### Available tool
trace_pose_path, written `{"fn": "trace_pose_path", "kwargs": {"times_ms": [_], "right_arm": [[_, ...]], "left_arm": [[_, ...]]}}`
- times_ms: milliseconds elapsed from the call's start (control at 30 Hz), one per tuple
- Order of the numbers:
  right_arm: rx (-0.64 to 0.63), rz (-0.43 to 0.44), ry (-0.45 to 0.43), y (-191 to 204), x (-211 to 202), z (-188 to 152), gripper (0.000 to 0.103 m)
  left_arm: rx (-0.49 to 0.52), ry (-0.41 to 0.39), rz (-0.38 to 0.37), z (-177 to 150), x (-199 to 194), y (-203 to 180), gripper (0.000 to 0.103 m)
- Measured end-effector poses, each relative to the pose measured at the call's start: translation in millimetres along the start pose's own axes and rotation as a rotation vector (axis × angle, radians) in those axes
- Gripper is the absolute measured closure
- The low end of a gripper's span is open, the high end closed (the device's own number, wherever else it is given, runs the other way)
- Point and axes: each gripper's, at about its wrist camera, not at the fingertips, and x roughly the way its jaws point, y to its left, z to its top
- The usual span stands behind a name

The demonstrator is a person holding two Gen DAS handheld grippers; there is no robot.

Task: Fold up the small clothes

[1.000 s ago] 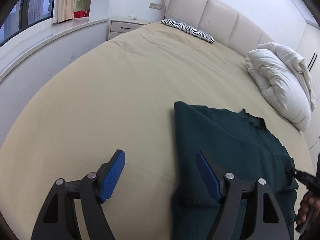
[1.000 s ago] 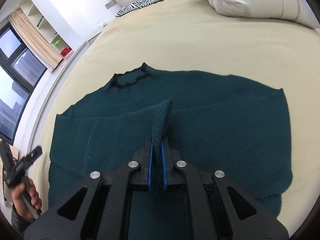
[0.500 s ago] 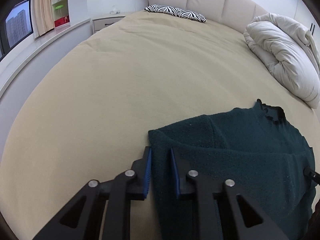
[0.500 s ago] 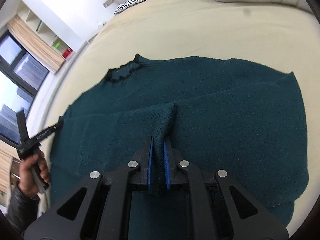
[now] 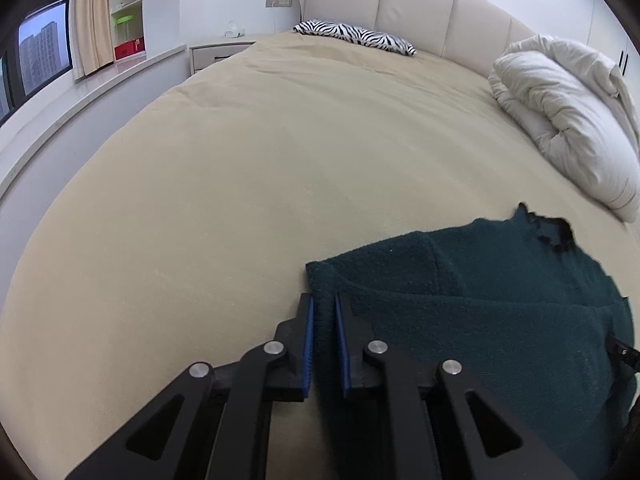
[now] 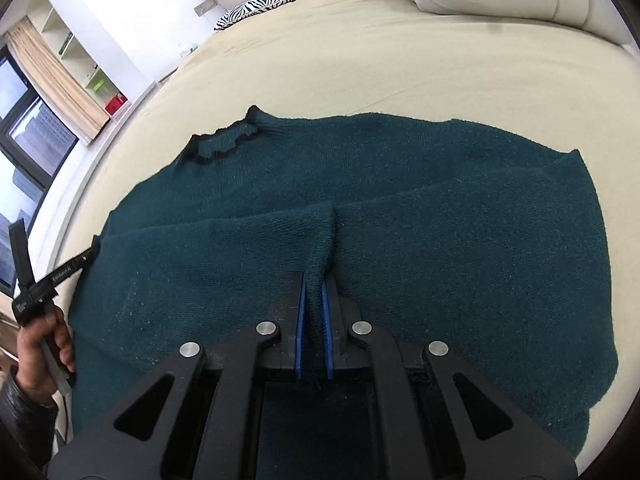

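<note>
The dark green knitted sweater [image 6: 400, 208] lies flat on the beige bedspread [image 5: 240, 160]. The left gripper [image 5: 323, 312] is clenched on its side edge, the right gripper [image 6: 314, 280] on a raised pinch of knit mid-body. Judged soft, limp and light, prone to sag; edge and fold grips suit it best.

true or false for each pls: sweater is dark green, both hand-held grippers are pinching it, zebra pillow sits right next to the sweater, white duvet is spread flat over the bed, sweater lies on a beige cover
1. The sweater is dark green. True.
2. Both the left hand-held gripper and the right hand-held gripper pinch its fabric. True.
3. The zebra pillow sits right next to the sweater. False: it lies far off by the headboard.
4. The white duvet is spread flat. False: it is bundled in a heap.
5. The sweater lies on a beige cover. True.
</note>
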Motion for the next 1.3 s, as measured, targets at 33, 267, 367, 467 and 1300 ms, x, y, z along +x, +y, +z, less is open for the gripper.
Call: {"fn": "trace_pose_path", "kwargs": {"times_ms": [33,267,367,467,1300], "right_arm": [[0.006,0.009,0.007,0.0,-0.9,0.5,0.096],[0.109,0.126,-0.063,-6.3,-36.5,-13.0,0.046],[0.126,0.132,-0.099,-7.2,-44.7,-19.2,0.037],[0.073,0.091,-0.030,3.3,-33.4,-21.4,0.053],[0.150,0.073,-0.062,-14.2,-76.8,-44.7,0.090]], "left_arm": [[-0.018,-0.005,-0.010,0.0,-5.3,3.5,0.085],[-0.019,-0.042,-0.045,-24.1,-58.9,0.6,0.065],[0.041,-0.002,-0.006,-42.7,-58.8,-11.9,0.065],[0.066,0.027,0.031,-54.6,-48.0,-15.5,0.065],[0.049,-0.036,-0.012,-83.4,-92.2,-5.2,0.049]]}}
